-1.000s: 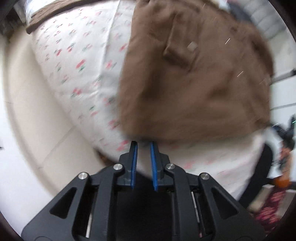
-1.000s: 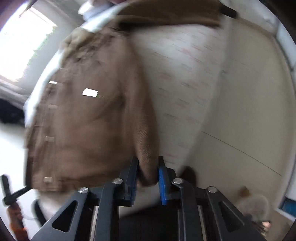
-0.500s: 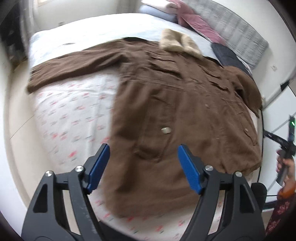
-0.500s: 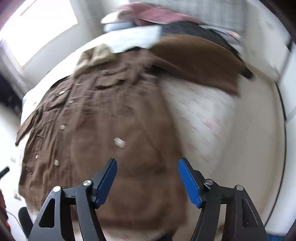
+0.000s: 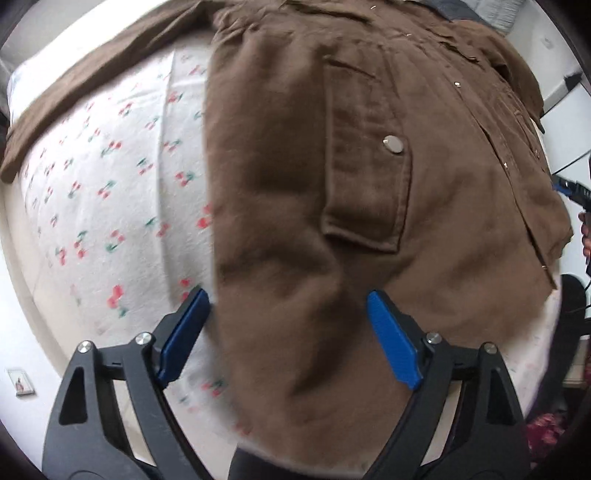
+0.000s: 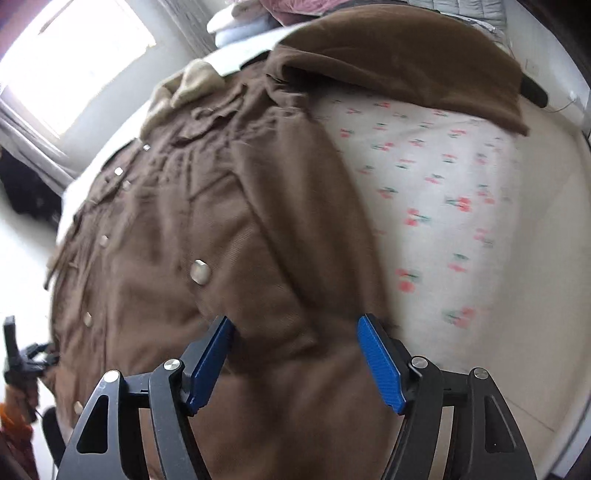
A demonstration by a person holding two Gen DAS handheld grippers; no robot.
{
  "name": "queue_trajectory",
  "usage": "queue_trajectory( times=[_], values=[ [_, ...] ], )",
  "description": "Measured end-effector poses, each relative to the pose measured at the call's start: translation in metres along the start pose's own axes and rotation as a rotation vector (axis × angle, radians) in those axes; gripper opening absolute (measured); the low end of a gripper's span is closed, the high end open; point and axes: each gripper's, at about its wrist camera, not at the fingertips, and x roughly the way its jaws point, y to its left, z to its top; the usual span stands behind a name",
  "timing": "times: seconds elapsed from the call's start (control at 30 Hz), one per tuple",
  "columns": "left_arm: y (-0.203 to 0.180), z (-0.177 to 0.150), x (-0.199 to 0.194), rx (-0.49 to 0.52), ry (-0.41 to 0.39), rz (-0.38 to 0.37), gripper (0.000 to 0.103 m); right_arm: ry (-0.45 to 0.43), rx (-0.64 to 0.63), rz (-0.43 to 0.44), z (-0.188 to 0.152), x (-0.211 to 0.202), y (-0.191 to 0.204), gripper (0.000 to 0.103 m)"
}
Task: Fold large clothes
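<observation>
A large brown jacket (image 5: 295, 166) lies front up, spread on a bed, with a snap pocket (image 5: 369, 177) and a beige collar (image 6: 184, 88). One sleeve (image 5: 92, 81) stretches out to the left. The other sleeve (image 6: 406, 66) lies across the sheet at the far right. My left gripper (image 5: 288, 332) hovers over the jacket's lower left edge. Its jaws are opening, and cloth lies beneath them, untouched by the pads. My right gripper (image 6: 295, 354) is open above the lower right edge, holding nothing.
The bed sheet (image 5: 110, 184) is white with a cherry print (image 6: 461, 184). Pillows and folded bedding (image 6: 258, 14) sit at the head, by a bright window (image 6: 74, 55). Pale floor (image 6: 498, 369) borders the bed. A small card (image 5: 20, 382) lies on the floor.
A second ago both grippers were shut on the jacket's lower corners. Both have opened and let the cloth drop flat, then moved in closer over the jacket.
</observation>
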Motion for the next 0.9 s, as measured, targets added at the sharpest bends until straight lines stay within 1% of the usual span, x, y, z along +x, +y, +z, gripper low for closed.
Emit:
queue_trajectory(
  times=[0.03, 0.07, 0.1, 0.13, 0.2, 0.23, 0.27, 0.3, 0.33, 0.4, 0.47, 0.5, 0.53, 0.57, 0.63, 0.67, 0.7, 0.77, 0.8, 0.9],
  values=[
    [0.005, 0.006, -0.007, -0.023, 0.007, 0.004, 0.087, 0.03, 0.0, -0.037, 0.004, -0.004, -0.002, 0.072],
    [0.009, 0.014, -0.018, -0.043, -0.014, -0.009, 0.087, 0.04, -0.006, -0.062, 0.01, -0.01, -0.003, 0.072],
    [0.011, 0.02, -0.026, -0.055, -0.035, -0.022, 0.087, 0.033, -0.011, -0.065, 0.015, -0.018, -0.003, 0.072],
    [0.013, 0.033, -0.04, -0.071, -0.069, -0.038, 0.087, 0.017, -0.013, -0.057, 0.024, -0.027, -0.002, 0.072],
    [0.013, 0.053, -0.059, -0.082, -0.118, -0.046, 0.087, -0.01, -0.009, -0.038, 0.043, -0.043, 0.0, 0.072],
    [0.01, 0.072, -0.074, -0.082, -0.16, -0.04, 0.087, -0.026, -0.015, -0.027, 0.056, -0.05, 0.006, 0.073],
    [0.008, 0.082, -0.081, -0.077, -0.179, -0.033, 0.087, -0.044, -0.028, -0.021, 0.069, -0.057, 0.012, 0.073],
    [0.003, 0.104, -0.093, -0.063, -0.21, -0.016, 0.087, -0.061, -0.043, -0.015, 0.082, -0.064, 0.02, 0.074],
    [-0.001, 0.118, -0.099, -0.049, -0.23, -0.005, 0.087, -0.073, -0.056, -0.008, 0.093, -0.07, 0.028, 0.074],
    [-0.014, 0.155, -0.112, 0.013, -0.278, 0.016, 0.088, -0.097, -0.084, 0.014, 0.121, -0.075, 0.046, 0.075],
    [-0.023, 0.184, -0.116, 0.063, -0.317, 0.048, 0.088, -0.112, -0.123, 0.041, 0.155, -0.075, 0.069, 0.077],
    [-0.031, 0.21, -0.117, 0.096, -0.35, 0.066, 0.088, -0.118, -0.143, 0.042, 0.17, -0.073, 0.08, 0.077],
    [-0.038, 0.23, -0.114, 0.113, -0.366, 0.071, 0.088, -0.128, -0.162, 0.028, 0.184, -0.068, 0.091, 0.077],
    [-0.041, 0.243, -0.111, 0.117, -0.373, 0.072, 0.088, -0.143, -0.184, 0.008, 0.199, -0.065, 0.102, 0.077],
    [-0.049, 0.288, -0.096, 0.098, -0.379, 0.062, 0.088, -0.171, -0.221, -0.012, 0.228, -0.056, 0.123, 0.077],
    [-0.051, 0.306, -0.089, 0.09, -0.378, 0.054, 0.088, -0.182, -0.231, -0.003, 0.243, -0.048, 0.135, 0.077],
    [-0.056, 0.333, -0.075, 0.077, -0.372, 0.036, 0.088, -0.188, -0.237, 0.01, 0.255, -0.042, 0.144, 0.077],
    [-0.064, 0.363, -0.059, 0.059, -0.365, 0.023, 0.088, -0.201, -0.251, 0.038, 0.285, -0.021, 0.17, 0.077],
    [-0.07, 0.384, -0.046, 0.04, -0.36, 0.017, 0.088, -0.203, -0.259, 0.045, 0.295, -0.01, 0.181, 0.077],
    [-0.084, 0.428, -0.022, -0.002, -0.359, -0.006, 0.087, -0.203, -0.269, 0.067, 0.329, 0.035, 0.217, 0.077]
  ],
)
